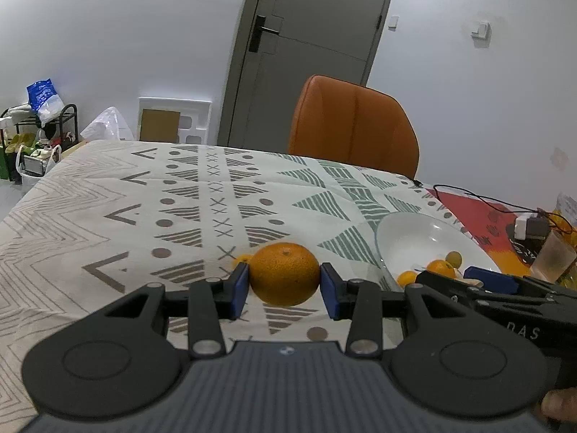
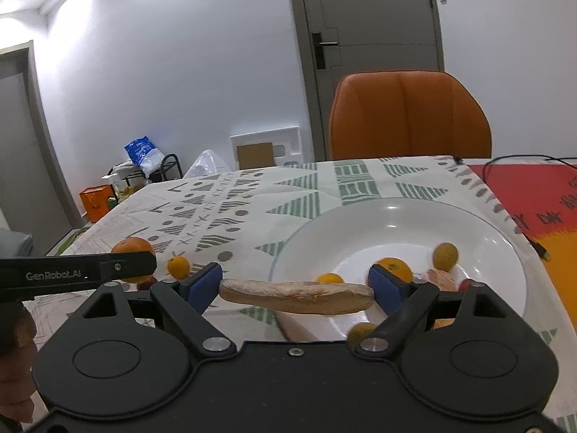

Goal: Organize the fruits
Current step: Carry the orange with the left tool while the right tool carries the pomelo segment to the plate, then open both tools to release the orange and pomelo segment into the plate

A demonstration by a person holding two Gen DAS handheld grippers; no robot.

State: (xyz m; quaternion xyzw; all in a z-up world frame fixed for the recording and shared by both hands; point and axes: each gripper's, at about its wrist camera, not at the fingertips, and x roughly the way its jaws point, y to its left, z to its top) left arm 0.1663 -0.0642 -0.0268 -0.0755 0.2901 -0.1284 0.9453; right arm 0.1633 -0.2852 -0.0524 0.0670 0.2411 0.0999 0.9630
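Note:
My left gripper (image 1: 285, 287) is shut on a large orange (image 1: 285, 270), its blue pads pressing both sides, a little above the patterned tablecloth. A small orange (image 1: 243, 259) lies just behind it. My right gripper (image 2: 297, 288) is shut on a long peeled citrus segment (image 2: 295, 299), held endwise at the near rim of the white plate (image 2: 396, 223). The plate holds small oranges (image 2: 393, 267), a yellow-green fruit (image 2: 445, 256) and a peeled piece (image 2: 440, 279). In the right wrist view the left gripper (image 2: 144, 265) shows at the left with its orange (image 2: 133, 247).
An orange chair (image 1: 353, 122) stands at the table's far edge. Right of the plate (image 1: 414, 234) lie a red mat (image 2: 523, 195) with black cables, a charger (image 1: 526, 227) and a plastic cup (image 1: 551, 256). A small orange (image 2: 178, 266) sits on the cloth.

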